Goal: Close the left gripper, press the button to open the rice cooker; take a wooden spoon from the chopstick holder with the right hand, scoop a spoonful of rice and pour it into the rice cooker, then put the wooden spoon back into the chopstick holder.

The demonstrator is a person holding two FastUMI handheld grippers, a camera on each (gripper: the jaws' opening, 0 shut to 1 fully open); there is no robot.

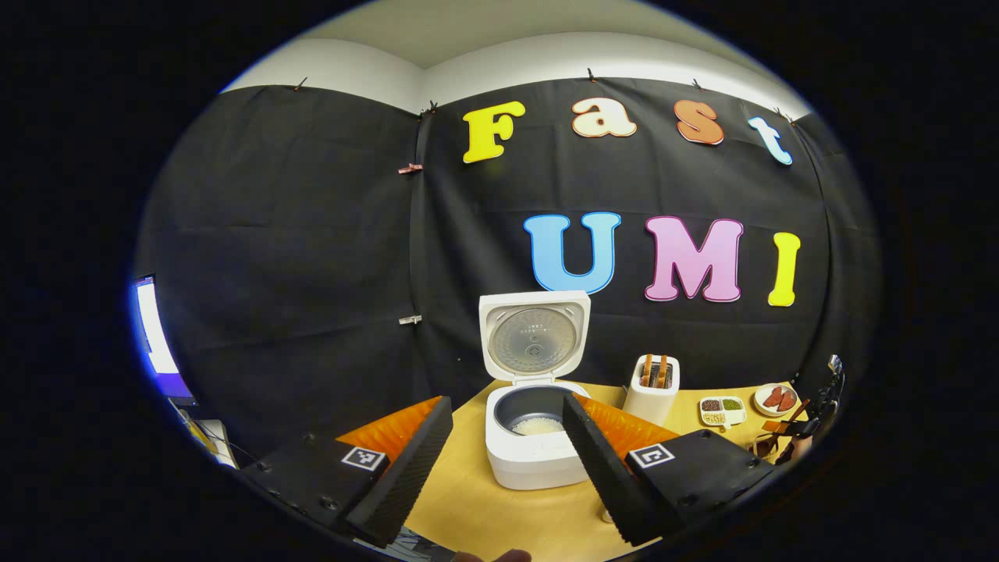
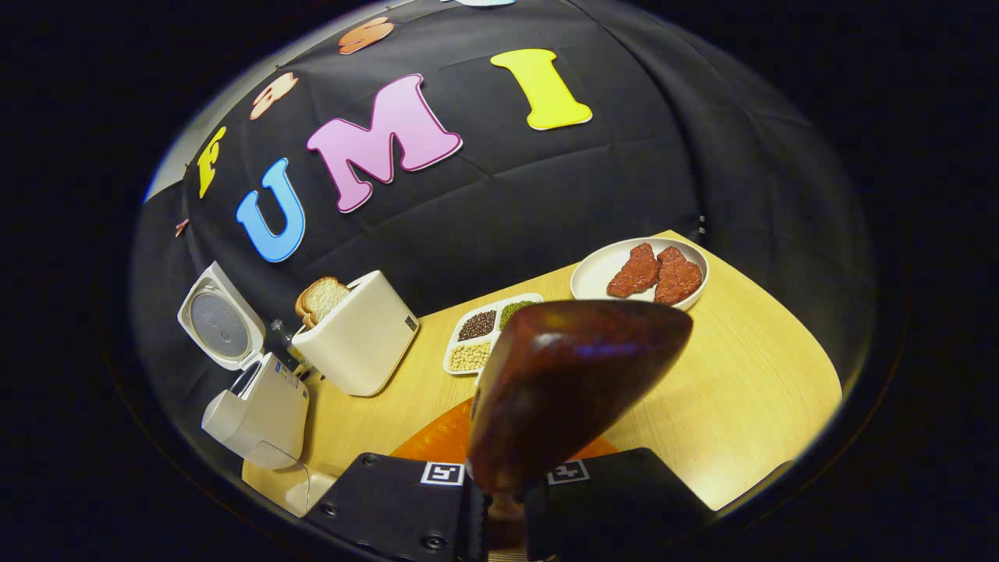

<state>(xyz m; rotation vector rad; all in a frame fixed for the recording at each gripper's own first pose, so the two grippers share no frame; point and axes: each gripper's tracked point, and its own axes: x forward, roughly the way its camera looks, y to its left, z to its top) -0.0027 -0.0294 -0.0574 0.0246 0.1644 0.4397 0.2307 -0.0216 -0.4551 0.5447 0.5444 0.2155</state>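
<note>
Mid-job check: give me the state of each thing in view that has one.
rice cooker: lid up, rice in the pot
wooden spoon: clamped in the right hand-held gripper
left hand-held gripper: open, empty
toaster: bread in its slot
plate: holding two reddish pieces

Square black-and-white coded markers and round screws are being carried on the boxy black left gripper (image 1: 506, 460) and right gripper (image 2: 506, 507), orange panels showing behind.
</note>
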